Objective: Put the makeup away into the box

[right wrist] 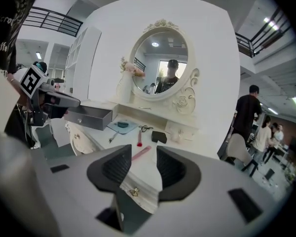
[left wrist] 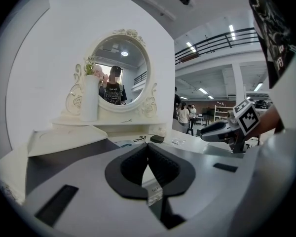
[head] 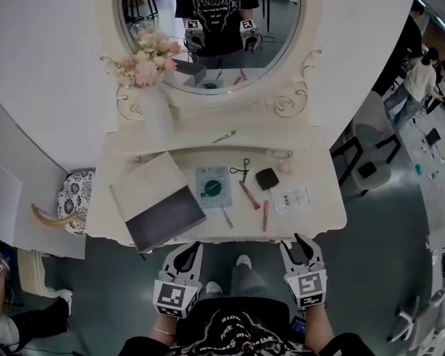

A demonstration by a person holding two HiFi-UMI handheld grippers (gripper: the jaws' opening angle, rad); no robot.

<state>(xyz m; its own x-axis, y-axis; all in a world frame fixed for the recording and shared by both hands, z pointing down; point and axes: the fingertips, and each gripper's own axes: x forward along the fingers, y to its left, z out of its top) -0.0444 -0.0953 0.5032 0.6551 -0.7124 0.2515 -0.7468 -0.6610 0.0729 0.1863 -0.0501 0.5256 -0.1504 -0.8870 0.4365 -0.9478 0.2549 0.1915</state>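
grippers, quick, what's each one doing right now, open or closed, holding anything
left gripper: closed, nothing held
right gripper: open, nothing between its fingers

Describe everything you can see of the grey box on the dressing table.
The grey box is low and rectangular, matte, material unclear. In the head view its far half is a pale panel and its near half dark grey; whether the pale part is an opened lid I cannot tell. The right gripper view shows a small knob on one side wall. It rests on the left end of the white dressing table, turned askew, one corner reaching the front edge. Nothing rests on it.
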